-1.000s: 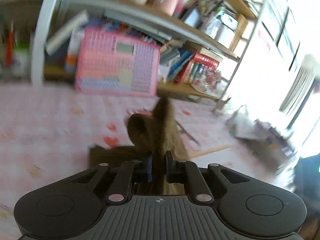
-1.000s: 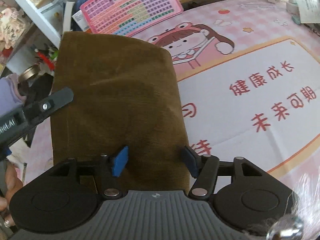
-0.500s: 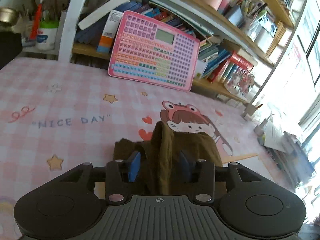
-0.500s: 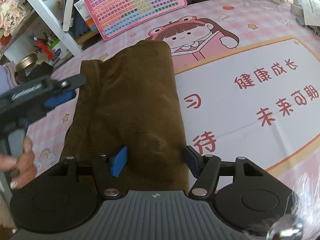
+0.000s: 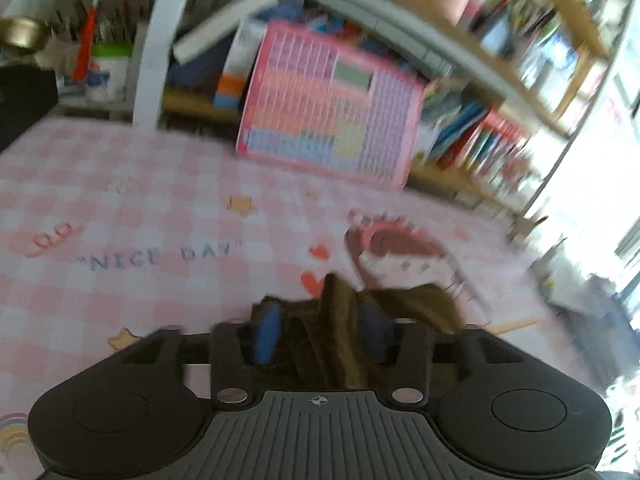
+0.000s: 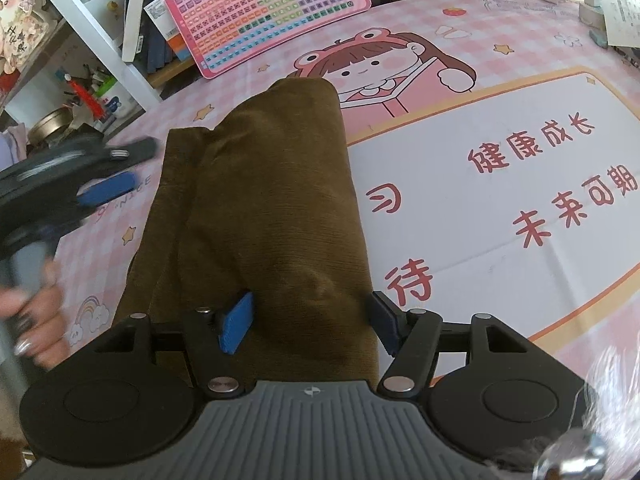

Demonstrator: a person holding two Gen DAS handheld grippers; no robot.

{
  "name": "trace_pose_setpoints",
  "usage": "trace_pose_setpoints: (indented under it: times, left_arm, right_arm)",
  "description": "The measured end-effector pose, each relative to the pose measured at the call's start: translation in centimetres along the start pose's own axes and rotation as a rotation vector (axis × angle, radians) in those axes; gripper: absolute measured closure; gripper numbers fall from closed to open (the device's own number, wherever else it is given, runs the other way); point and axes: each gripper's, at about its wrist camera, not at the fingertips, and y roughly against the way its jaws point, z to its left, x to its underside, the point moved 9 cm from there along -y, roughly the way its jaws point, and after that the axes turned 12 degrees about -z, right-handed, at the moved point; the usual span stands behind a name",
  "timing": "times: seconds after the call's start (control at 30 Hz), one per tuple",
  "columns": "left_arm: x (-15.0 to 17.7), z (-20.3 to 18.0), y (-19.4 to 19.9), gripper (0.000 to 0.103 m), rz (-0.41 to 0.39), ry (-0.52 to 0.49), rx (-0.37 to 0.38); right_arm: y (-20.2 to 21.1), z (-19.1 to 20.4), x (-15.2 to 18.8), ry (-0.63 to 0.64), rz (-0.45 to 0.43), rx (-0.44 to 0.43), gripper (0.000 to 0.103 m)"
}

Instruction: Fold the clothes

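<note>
A brown corduroy garment (image 6: 264, 216) lies folded lengthwise on the pink mat, running away from my right gripper. My right gripper (image 6: 310, 326) is open, its blue pads standing either side of the garment's near end. In the blurred left wrist view the garment (image 5: 404, 304) is bunched low in front of my left gripper (image 5: 320, 332), whose jaws are open with a fold of cloth between them. The left gripper also shows in the right wrist view (image 6: 108, 176), off the garment's left edge, held by a hand.
A pink toy keyboard (image 6: 264, 12) leans against the bookshelf (image 5: 500, 92) at the mat's far edge. A pen pot and a jar (image 5: 108, 72) stand at far left. Papers and small items (image 6: 616, 20) lie at far right. The mat (image 6: 520, 168) has a printed white panel.
My left gripper has opened, let go of the lifted garment edge and drawn back to the left. The cloth has dropped flat in a lengthwise fold. My right gripper stays open.
</note>
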Motion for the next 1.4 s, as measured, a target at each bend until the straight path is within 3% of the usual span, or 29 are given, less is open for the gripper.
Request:
trace_pose_setpoints:
  times: [0.2,0.43,0.53,0.63,0.77,0.9,0.97,1.1,1.23,1.3,1.4]
  left_arm:
    - [3.8,0.1,3.4,0.025,0.119,-0.036,0.043]
    - [6.5,1.2,2.6,0.025,0.214,0.1,0.043]
    - [7.1,1.1,1.9,0.028,0.244,0.134,0.053]
    - [7.3,0.7,1.9,0.04,0.248,0.14,0.043]
    - [6.7,-0.8,2.8,0.068,0.229,0.08,0.045]
    - [5.8,-3.4,4.5,0.073,0.201,-0.04,0.047]
    - [6.0,-4.2,5.3,0.072,0.201,-0.065,0.054]
    - [7.4,-3.2,5.6,0.067,0.258,0.001,0.061]
    - [7.9,-2.1,5.2,0.054,0.286,0.076,0.069]
    - [8.0,-1.8,4.7,0.047,0.303,0.106,0.081]
    - [8.5,-1.4,3.7,0.045,0.326,0.134,0.088]
  right_arm:
    - [0.4,-0.1,-0.5,-0.046,-0.011,-0.034,0.041]
    - [-0.5,-0.2,-0.6,-0.115,-0.003,-0.078,0.038]
    - [-0.7,-0.2,-0.7,-0.125,-0.001,-0.082,0.043]
    - [-0.4,-0.1,-0.6,-0.105,-0.008,-0.077,0.055]
    - [1.0,1.0,-0.9,0.001,-0.057,-0.067,0.078]
    - [3.6,3.4,-1.1,0.225,-0.133,-0.072,0.082]
    - [4.3,3.4,-0.7,0.254,-0.119,-0.083,0.082]
    - [3.8,1.5,0.2,0.173,-0.025,-0.09,0.08]
    - [3.1,0.1,0.3,0.094,0.004,-0.071,0.053]
    - [2.4,-0.3,0.2,0.047,0.017,-0.084,0.049]
    - [1.1,-0.6,0.4,-0.035,0.057,-0.111,0.045]
